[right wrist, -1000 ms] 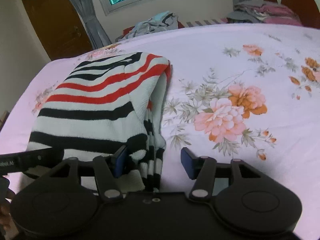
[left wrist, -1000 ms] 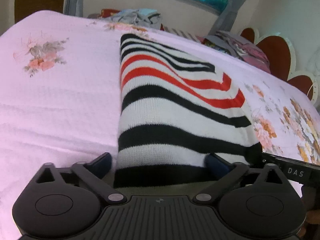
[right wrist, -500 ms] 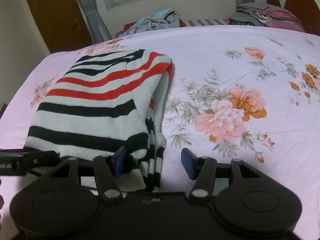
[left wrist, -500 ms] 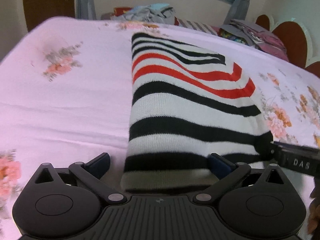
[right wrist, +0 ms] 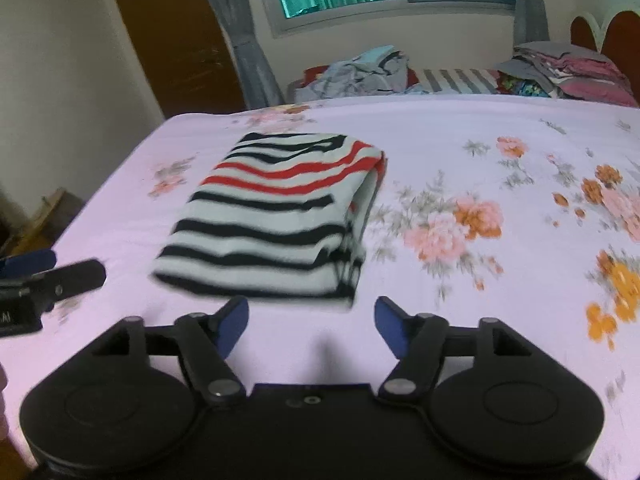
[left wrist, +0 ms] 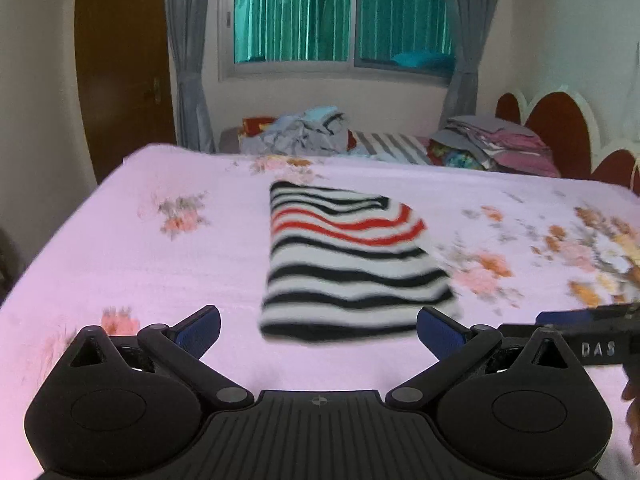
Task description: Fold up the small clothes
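A folded knit garment with black, white and red stripes (left wrist: 348, 260) lies flat on the pink floral bedsheet (left wrist: 132, 264); it also shows in the right wrist view (right wrist: 276, 216). My left gripper (left wrist: 318, 330) is open and empty, hovering just short of the garment's near edge. My right gripper (right wrist: 312, 326) is open and empty too, near the garment's near right corner. Neither touches the cloth. The right gripper's tip shows at the right edge of the left wrist view (left wrist: 588, 332), and the left gripper's tip at the left edge of the right wrist view (right wrist: 44, 280).
A heap of unfolded clothes (left wrist: 304, 130) lies beyond the bed's far edge under the window. A stack of folded clothes (left wrist: 492, 142) sits at the far right by the red headboard (left wrist: 560, 128). A wooden door (left wrist: 120, 64) stands at the left.
Both grippers have pulled back and lifted away from the garment, which they were straddling at its near edge. The garment now lies free on the bed.
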Motion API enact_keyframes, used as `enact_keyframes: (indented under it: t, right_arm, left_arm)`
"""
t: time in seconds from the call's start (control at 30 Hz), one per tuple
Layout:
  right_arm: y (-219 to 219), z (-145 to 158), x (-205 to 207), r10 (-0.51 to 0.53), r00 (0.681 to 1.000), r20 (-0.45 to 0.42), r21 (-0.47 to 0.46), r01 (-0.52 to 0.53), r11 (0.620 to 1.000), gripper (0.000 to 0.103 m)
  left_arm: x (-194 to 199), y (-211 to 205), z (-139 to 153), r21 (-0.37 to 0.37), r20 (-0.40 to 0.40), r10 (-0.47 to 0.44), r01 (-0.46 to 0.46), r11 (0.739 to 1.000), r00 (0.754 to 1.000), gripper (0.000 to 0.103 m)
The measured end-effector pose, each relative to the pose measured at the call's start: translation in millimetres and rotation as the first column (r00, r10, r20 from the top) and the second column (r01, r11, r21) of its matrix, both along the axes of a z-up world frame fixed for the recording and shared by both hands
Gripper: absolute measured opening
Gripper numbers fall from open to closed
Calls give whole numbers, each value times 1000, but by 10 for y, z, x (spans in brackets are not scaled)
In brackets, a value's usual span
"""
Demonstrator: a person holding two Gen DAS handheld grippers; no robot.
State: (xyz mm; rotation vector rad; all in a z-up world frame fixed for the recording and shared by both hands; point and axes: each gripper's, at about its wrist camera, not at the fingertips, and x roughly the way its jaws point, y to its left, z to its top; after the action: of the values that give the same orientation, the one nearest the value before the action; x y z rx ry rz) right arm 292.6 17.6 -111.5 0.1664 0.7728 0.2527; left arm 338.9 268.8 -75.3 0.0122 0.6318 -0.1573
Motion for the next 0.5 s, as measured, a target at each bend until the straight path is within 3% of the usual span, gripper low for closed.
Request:
enact_keyframes:
  t: [0.2,0.27,0.4,0.5]
  right_arm:
    - [-34,369,-767,50,998,47,-29,-49,998,89]
    - [-57,515,-997,42,996,84,-45,-39,998,100]
    - [-96,783,-1404,31,987,155,-38,-26,999,102]
    - [-113,896,-1604,37,980,193,-15,-35,999,102]
  left_arm:
    - [-580,-19,237,8,3,52,-52,999,999,103]
    - [-769,-13,337,-4,14,59,-59,998,998,103]
    - [-1123,-15,511,7,51,73,-73,997,996,103]
    - [-1316,-69,605,67,74,118,-123,990,990,103]
